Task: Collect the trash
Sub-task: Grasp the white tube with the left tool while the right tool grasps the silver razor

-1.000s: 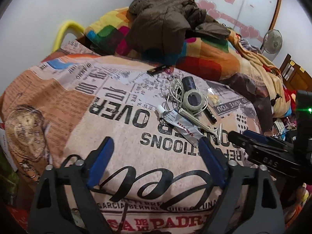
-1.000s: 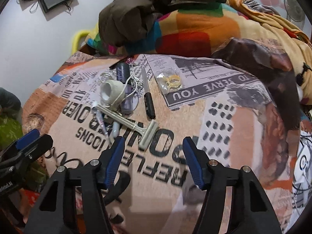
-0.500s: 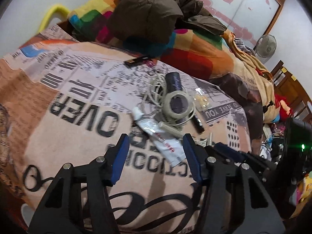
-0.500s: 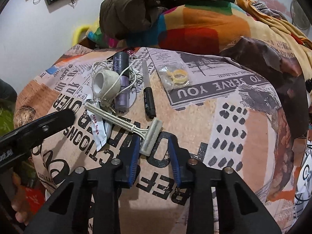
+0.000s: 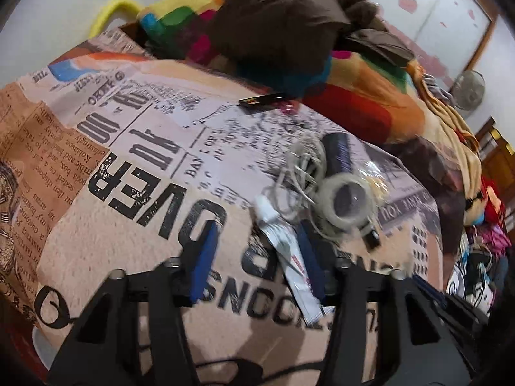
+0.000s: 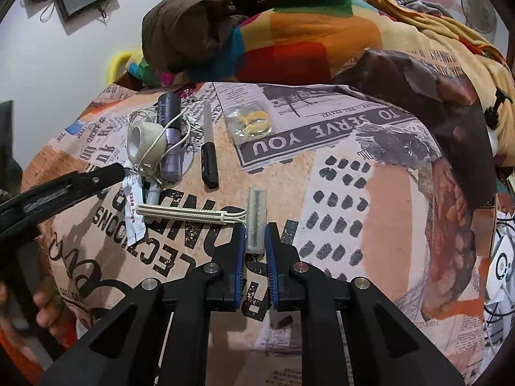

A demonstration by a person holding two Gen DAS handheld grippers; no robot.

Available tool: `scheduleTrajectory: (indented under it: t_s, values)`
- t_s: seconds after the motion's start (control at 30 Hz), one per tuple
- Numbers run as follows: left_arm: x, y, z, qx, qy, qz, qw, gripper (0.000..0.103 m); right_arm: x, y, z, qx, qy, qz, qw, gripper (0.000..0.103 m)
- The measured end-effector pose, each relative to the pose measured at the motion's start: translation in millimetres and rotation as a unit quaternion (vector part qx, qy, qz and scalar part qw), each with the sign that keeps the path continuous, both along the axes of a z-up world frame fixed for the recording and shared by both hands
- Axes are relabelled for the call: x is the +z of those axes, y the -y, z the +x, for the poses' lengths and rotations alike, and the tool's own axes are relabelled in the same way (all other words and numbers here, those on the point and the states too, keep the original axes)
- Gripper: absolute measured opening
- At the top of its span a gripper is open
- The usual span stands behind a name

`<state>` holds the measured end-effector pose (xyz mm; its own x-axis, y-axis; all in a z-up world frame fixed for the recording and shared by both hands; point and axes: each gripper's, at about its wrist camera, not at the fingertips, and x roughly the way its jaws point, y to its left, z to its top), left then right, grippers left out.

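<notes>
A pile of small trash lies on a newspaper-print bedspread (image 6: 338, 167). My right gripper (image 6: 255, 241) is shut on the head of a cream disposable razor (image 6: 254, 215), whose handle points left. My left gripper (image 5: 257, 241) is open, its jaws astride a squeezed white tube (image 5: 289, 254); the tube also shows in the right wrist view (image 6: 133, 206). Beyond lie a tape roll (image 5: 347, 202), tangled white cord (image 5: 302, 167), a dark purple bottle (image 6: 170, 135), a black-handled file (image 6: 209, 154) and a clear bag with yellow rings (image 6: 251, 122).
A brown jacket (image 6: 209, 19) and a colourful blanket (image 6: 305, 41) are heaped at the back of the bed. A small black bar (image 5: 262, 99) lies near the blanket. A fan (image 5: 468, 90) stands at the far right. The bed edge drops off at the right.
My right gripper has moved in and closed on the razor head, turning the razor. My left gripper has advanced so its jaws straddle the white tube.
</notes>
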<state>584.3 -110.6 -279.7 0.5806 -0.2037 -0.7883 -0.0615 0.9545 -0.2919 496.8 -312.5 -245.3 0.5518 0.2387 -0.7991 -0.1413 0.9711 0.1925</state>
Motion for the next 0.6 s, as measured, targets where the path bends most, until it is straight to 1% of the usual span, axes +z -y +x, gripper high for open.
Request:
scheduleTrajectory:
  t_s: [0.07,0.13,0.17,0.2,0.27,0.33,0.4,0.47,0.6]
  values:
    - [-4.5,-1.4,6.0,0.001,-0.007,-0.007,1.0,0.033,3.5,0.2,-1.4,-0.002,0.01,-0.004,1.0,0.012]
    - [-5.8,-0.8,8.4,0.002,-0.003,-0.009,1.0,0.03,6.0,1.6,-3.0,-0.003,0.016,-0.003,1.0,0.012]
    - [-6.2,0.5,9.9,-0.001,-0.004,-0.01,0.9999,0.026,6.6,1.5,-2.8,-0.002,0.017,-0.002,1.0,0.012]
    - [-6.5,1.9,11.0,-0.004,-0.004,-0.012,0.9999,0.025,7.0,1.3,-3.2,-0.001,0.017,-0.001,1.0,0.012]
    - [-6.0,6.2,11.8,-0.007,0.002,-0.005,1.0,0.025,7.1,1.0,-3.5,-0.001,0.018,0.0,1.0,0.012]
    - [-6.3,11.4,12.2,-0.014,0.008,0.01,0.9998,0.019,7.7,0.5,-4.1,0.0,0.019,0.001,1.0,0.012]
    - [-5.8,14.9,11.5,-0.024,0.012,0.015,0.9995,0.018,9.0,0.3,-5.2,0.0,0.022,0.002,1.0,0.012]
    - [-4.5,13.0,10.3,-0.026,0.013,0.011,0.9995,0.016,11.1,0.1,-6.6,-0.002,0.026,0.001,1.0,0.012]
    - [-2.0,5.1,2.3,-0.02,0.005,0.001,0.9998,0.016,15.2,-1.2,-8.3,-0.003,0.03,0.003,1.0,0.012]
